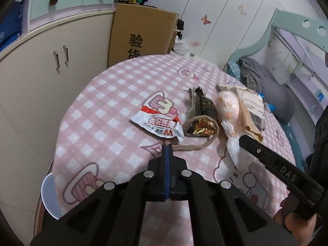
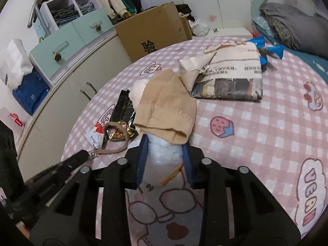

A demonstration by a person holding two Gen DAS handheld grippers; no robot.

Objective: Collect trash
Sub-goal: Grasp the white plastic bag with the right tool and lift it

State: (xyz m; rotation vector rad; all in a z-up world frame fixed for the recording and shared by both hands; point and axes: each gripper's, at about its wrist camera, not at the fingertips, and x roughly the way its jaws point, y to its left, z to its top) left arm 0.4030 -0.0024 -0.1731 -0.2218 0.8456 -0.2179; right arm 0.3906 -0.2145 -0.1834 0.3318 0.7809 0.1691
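1. Left wrist view shows the left gripper (image 1: 167, 146) clenched tight, its blue pads pressed together. The tip sits at the tan paper cord (image 1: 196, 141) and the near edge of the white-and-red snack wrapper (image 1: 158, 124); whether anything is pinched between the pads I cannot tell.
2. The right gripper (image 2: 164, 153) grasps the near end of a white plastic bag (image 2: 164, 160), both pads pressing its sides.
3. Risk: the bag is thin and crumpled. I judge it could slide out of the grip when lifted, since only its tail is caught.
4. Risk: a beige paper bag (image 2: 166, 112) lies draped over the plastic bag. Pulling could drag it along, or tip it off onto the pink checked tablecloth (image 2: 256, 127).
5. Risk: the cord loops around the gold foil wrapper (image 1: 204, 128). A tug could sweep neighbouring scraps toward the table edge.
6. The trash lies clustered mid-table: snack wrapper, gold foil, a dark torn packet (image 1: 202, 104), the plastic bag and a folded newspaper (image 2: 231, 78) further back. Everything looks light, creased and empty.
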